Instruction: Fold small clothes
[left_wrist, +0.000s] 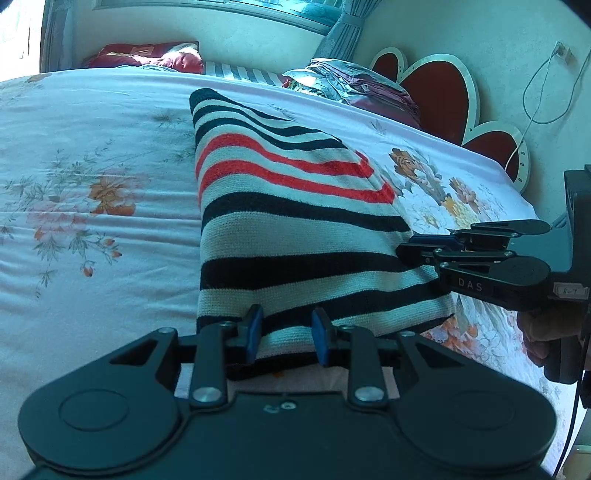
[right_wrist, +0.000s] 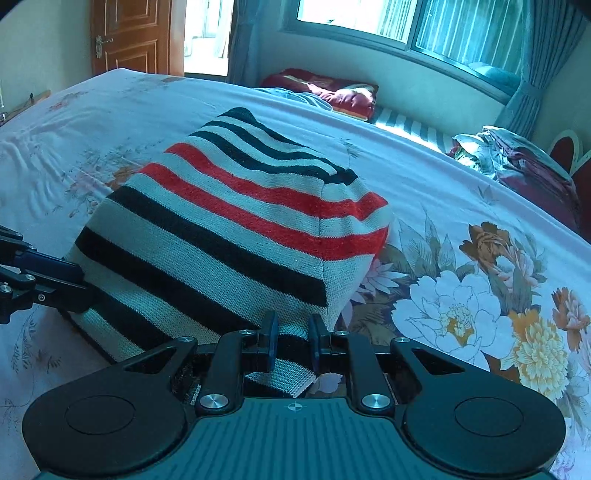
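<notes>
Both the left fingers (left_wrist: 284, 334) and right fingers (right_wrist: 292, 338) pinch the sweater's (left_wrist: 295, 229) near edge over the bed (left_wrist: 92, 184), apparently mid-fold, with flattening left.

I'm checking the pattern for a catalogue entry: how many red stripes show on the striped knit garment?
2. Both run side by side across the upper middle of the striped knit garment, between black stripes above and below. Its underside is hidden, so more may exist.

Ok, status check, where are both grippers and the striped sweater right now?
Left gripper and right gripper each shut on the striped sweater's near edge. Sweater lifted at that edge, far part on the floral bedsheet. Nothing in the way.
</notes>
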